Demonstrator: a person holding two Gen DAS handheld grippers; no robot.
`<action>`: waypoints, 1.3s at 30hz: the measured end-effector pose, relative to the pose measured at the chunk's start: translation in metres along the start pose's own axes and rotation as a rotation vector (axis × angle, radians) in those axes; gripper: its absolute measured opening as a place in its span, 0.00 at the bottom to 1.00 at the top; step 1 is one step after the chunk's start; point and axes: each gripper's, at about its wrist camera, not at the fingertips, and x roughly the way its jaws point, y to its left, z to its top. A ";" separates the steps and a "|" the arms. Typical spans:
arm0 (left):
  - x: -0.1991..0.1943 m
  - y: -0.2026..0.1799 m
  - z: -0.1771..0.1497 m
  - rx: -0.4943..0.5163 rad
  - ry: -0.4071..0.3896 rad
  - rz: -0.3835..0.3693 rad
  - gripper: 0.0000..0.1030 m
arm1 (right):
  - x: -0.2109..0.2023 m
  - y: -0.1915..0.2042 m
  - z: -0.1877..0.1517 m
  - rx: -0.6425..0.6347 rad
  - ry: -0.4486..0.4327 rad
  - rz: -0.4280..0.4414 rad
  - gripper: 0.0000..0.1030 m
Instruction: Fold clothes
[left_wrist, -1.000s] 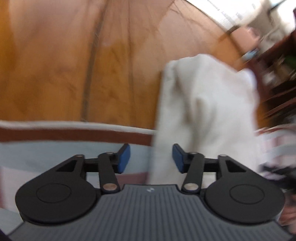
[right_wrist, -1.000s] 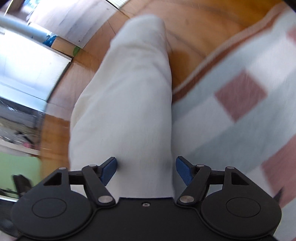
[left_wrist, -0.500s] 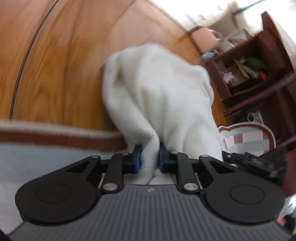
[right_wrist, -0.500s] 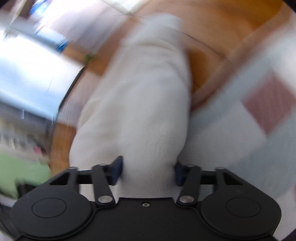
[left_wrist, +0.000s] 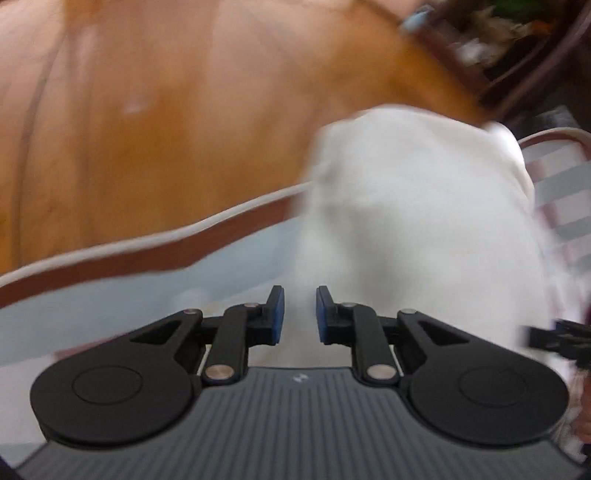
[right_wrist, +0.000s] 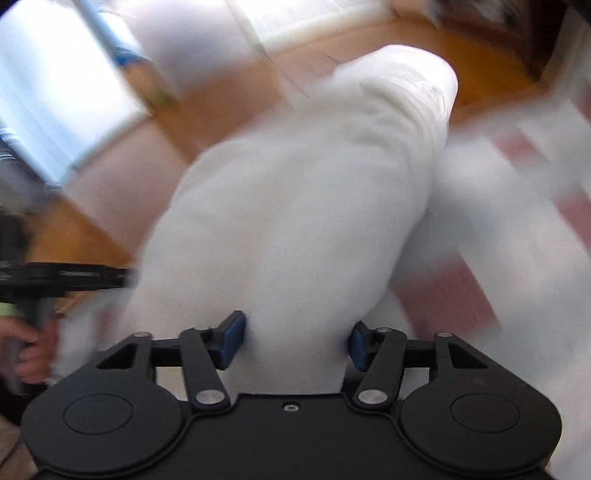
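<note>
- The white garment (right_wrist: 303, 206) I'm working on is bunched into a thick roll; it runs from between my right gripper's pads away toward the far wooden floor (left_wrist: 155, 122), lying partly over the checked rug (right_wrist: 476, 280).
- My right gripper (right_wrist: 295, 341) has a wide fold of that garment between its blue pads (right_wrist: 231, 339); the cloth fills the gap and touches both, and the jaws are opening.
- My left gripper (left_wrist: 299, 314) stands nearly closed with a narrow gap; white cloth shows in the gap, but through the blur I cannot tell whether the pads pinch it.
- In the right wrist view, a hand (right_wrist: 27, 350) grips the other tool's handle at the near left.
- A dark wooden shelf (left_wrist: 517, 48) stands at the far right.
</note>
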 end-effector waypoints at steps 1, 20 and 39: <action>-0.007 0.007 0.000 -0.050 -0.024 -0.059 0.17 | -0.003 -0.012 -0.001 0.075 -0.020 0.032 0.62; 0.010 -0.074 -0.013 0.185 -0.040 0.080 0.69 | -0.040 -0.071 0.008 0.198 -0.041 0.156 0.68; 0.028 0.026 -0.023 -0.200 0.083 -0.398 0.81 | 0.036 -0.119 0.032 0.449 0.045 0.295 0.85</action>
